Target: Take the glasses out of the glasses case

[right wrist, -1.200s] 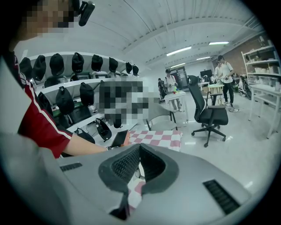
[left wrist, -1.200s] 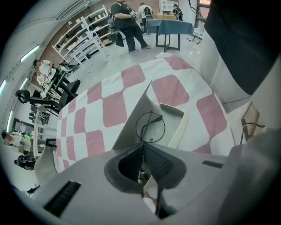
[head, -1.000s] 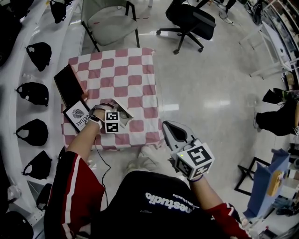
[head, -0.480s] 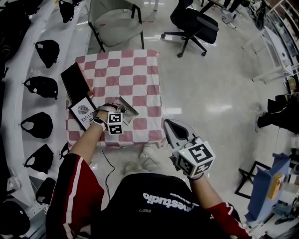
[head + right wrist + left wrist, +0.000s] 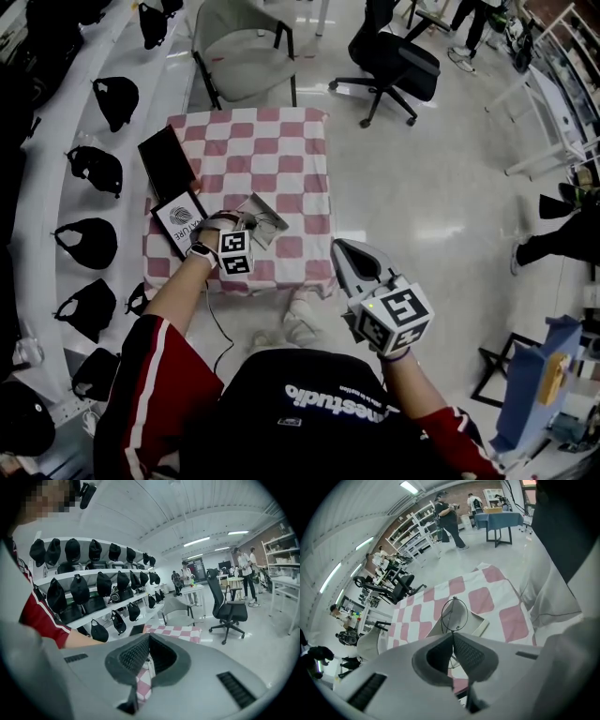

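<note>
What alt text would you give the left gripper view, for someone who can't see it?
The left gripper has its two grey jaws closed on the thin wire frame of a pair of glasses, one round lens standing just above them. Behind lie a pale glasses case and a pink-and-white checked tablecloth.

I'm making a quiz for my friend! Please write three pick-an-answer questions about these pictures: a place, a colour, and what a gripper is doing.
1. Where is the right gripper? A beside the checked tablecloth, over the floor; B on the cloth; C under the cloth.
2. What colours is the cloth? A blue and white; B green and yellow; C pink and white.
3. The left gripper's jaws are: A wide apart; B shut on the glasses; C shut, empty.
Answers: A, it's past the cloth's edge; C, see the squares; B, the wire frame pokes out between them.
</note>
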`<state>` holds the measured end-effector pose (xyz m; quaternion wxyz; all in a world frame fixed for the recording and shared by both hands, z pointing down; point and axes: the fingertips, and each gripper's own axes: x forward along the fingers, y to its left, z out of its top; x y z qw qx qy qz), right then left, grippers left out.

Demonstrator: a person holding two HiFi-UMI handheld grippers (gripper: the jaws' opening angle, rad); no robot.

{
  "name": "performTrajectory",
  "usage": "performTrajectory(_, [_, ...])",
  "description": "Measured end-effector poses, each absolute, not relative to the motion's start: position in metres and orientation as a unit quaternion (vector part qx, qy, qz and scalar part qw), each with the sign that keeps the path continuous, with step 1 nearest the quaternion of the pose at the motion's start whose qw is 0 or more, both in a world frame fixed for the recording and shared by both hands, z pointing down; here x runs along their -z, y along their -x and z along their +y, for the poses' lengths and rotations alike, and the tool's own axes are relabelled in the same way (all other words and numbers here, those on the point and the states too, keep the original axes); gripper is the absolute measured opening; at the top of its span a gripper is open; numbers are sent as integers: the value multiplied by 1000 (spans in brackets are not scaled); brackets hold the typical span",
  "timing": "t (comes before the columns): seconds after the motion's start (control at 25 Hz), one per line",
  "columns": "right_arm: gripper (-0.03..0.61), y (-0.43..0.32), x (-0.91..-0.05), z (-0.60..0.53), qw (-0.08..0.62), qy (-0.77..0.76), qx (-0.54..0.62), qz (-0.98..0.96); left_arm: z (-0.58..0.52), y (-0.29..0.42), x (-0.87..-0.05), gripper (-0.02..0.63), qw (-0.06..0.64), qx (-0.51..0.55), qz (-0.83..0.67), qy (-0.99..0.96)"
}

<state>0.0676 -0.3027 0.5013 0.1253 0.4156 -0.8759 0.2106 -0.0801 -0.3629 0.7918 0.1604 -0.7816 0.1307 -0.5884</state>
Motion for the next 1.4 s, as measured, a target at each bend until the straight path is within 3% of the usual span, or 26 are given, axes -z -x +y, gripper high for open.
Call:
performTrajectory(0.44, [3, -47, -476, -284, 115, -415, -186, -883, -328, 87, -756, 11, 135, 541, 195, 807])
performTrajectory(0.88, [3, -38, -460, -269, 118, -413, -162, -888, -298, 101, -719, 11, 52, 467, 277, 838])
performTrajectory(1.4, [3, -28, -446, -244, 123, -418, -148, -888, -261, 107, -668, 11, 26, 398, 338, 852])
